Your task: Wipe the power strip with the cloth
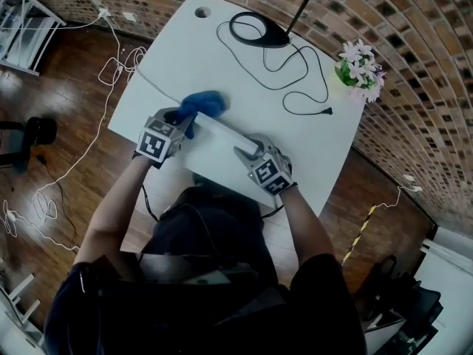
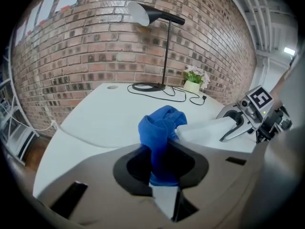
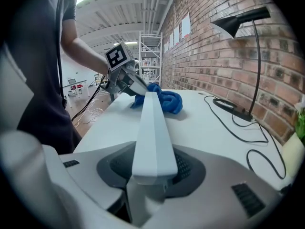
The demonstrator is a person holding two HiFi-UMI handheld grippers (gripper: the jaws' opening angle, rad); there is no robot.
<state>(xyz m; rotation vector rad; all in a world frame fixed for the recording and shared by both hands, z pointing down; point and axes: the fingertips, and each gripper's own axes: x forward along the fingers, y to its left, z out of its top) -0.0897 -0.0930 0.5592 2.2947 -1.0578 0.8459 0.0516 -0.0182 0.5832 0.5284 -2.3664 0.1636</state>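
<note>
Presently the power strip [image 1: 220, 143] is gripped at one end by the right claw [image 1: 246, 152], over the near part of the white surface [image 1: 222, 58]. Its long axis is pointed away from that claw, toward the left claw [image 1: 186, 123]. There the blue cloth [image 1: 203, 103] is pinched between narrow jaws and set against the strip's far end, so a wipe would be drawn lengthwise.

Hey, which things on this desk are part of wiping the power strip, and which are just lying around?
In use:
- blue cloth, gripped in the left claw
- white power strip, gripped in the right claw

Lying about:
- desk lamp
- its black cord
- potted flowers
</note>
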